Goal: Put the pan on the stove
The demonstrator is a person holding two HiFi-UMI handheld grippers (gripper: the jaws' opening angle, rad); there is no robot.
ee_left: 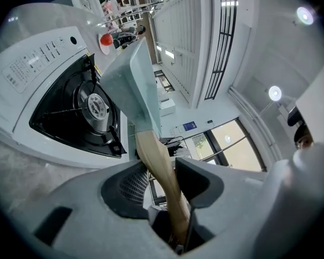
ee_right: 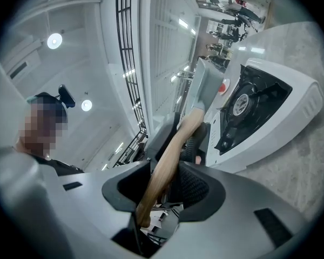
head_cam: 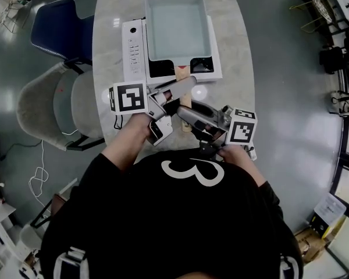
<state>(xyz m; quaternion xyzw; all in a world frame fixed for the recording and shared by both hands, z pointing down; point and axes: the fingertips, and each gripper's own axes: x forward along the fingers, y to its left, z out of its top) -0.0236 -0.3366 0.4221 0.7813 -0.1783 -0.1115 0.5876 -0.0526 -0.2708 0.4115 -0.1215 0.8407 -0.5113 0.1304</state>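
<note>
Tabletop (head_cam: 235, 45), pan handle (ee_left: 156, 161) in hand-held grippers (ee_left: 164, 172) (ee_right: 164, 183)

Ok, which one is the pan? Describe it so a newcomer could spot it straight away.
Find the oval marbled table, then the white stove with a black burner well on it. Over that stove is the pan, pale blue-green and square. Unlike the flat stove, it has deep walls and a wooden handle pointing back toward the person.

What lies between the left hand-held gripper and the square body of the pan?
Only the wooden handle: it runs from the left hand-held gripper, whose jaws clamp it, up to the pan. The left gripper view shows this.
</note>
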